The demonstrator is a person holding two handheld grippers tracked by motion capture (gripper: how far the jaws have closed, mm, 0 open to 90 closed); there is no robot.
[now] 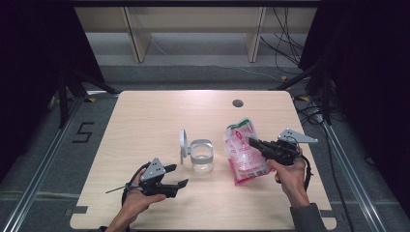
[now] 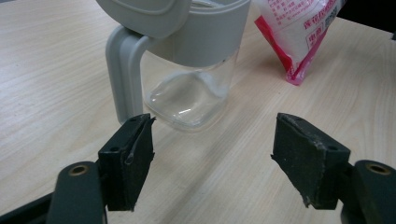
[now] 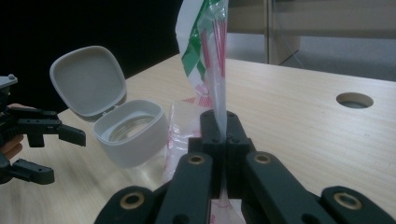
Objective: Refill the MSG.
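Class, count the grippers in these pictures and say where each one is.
2. The left gripper lies open near the table's front left, before the jar; the right gripper pinches the bag right of the jar.

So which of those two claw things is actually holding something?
The right gripper: its jaws are shut on the red-and-white bag, holding it upright beside the open jar. The left gripper has its jaws spread wide apart, with nothing between them.

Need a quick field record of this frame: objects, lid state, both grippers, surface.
surface: wooden table with a cable hole
jar: clear jar with grey collar, mid-table, upright
lid: hinged lid flipped open, standing up
bag: red, white and green bag, to the right of the jar
left gripper: open, near the jar, holding nothing
right gripper: shut on the bag
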